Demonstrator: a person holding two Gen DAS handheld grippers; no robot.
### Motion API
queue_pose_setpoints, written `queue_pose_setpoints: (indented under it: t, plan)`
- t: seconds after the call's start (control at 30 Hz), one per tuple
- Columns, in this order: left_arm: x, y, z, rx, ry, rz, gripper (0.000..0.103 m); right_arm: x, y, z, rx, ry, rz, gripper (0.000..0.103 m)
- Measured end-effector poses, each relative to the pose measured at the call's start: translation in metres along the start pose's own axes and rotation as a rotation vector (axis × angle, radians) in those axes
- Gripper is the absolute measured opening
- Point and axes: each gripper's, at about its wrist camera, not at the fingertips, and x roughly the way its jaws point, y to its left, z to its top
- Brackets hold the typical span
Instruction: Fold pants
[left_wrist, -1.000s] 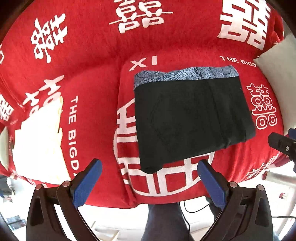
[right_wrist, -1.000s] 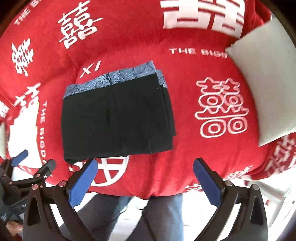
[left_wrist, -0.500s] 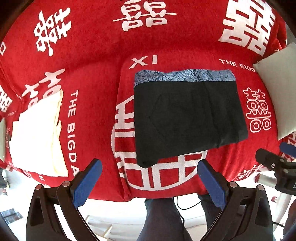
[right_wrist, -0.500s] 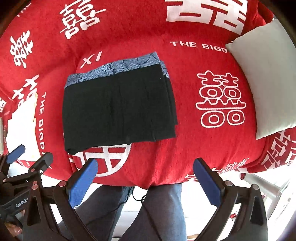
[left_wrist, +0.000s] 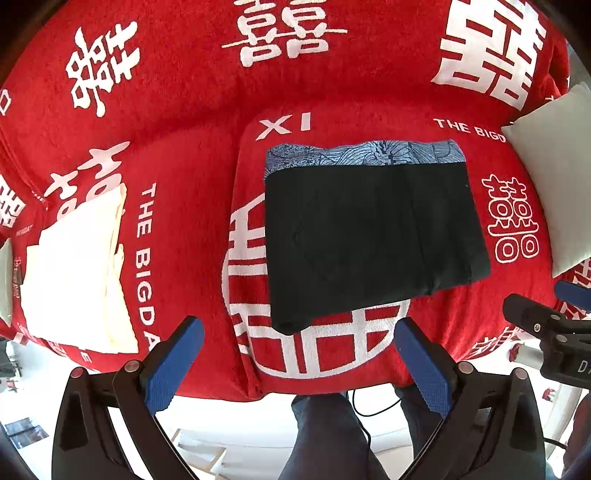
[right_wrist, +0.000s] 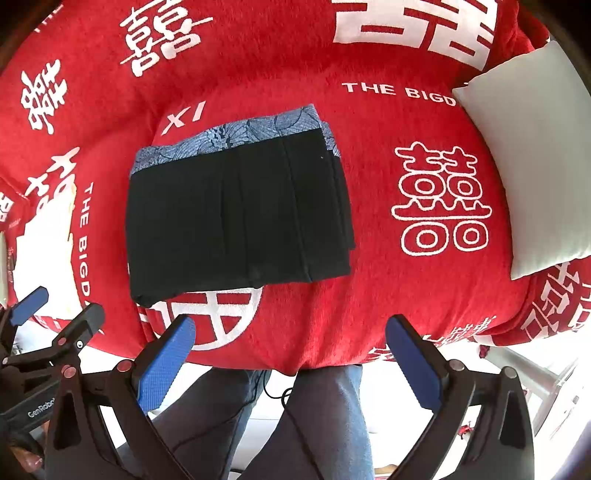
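Red blanket (left_wrist: 192, 147) printed with white characters covers the surface. A grey pillow (right_wrist: 532, 177) rests at its right; folded black pants (left_wrist: 369, 240), patterned blue waistband away from the cameras, lie centrally. Left gripper (left_wrist: 299, 358) and right gripper (right_wrist: 291, 354) hover near the blanket's front edge, jaws spread wide, holding nothing.
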Motion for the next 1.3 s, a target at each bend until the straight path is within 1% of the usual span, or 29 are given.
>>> queue_pose_setpoints:
  t: [0.17,1.3]
  plan:
    - [0.0009,0.0005,-0.0003,0.001,0.01,-0.004,0.103,0.0008,0.001,-0.0002,-0.005,0.002,0.0,0.103]
    - [-0.0036,-0.0014,0.0009,0.016,0.001,-0.002,0.103,-0.0015,0.0076,-0.0001,-0.032,-0.009,-0.019,0.103]
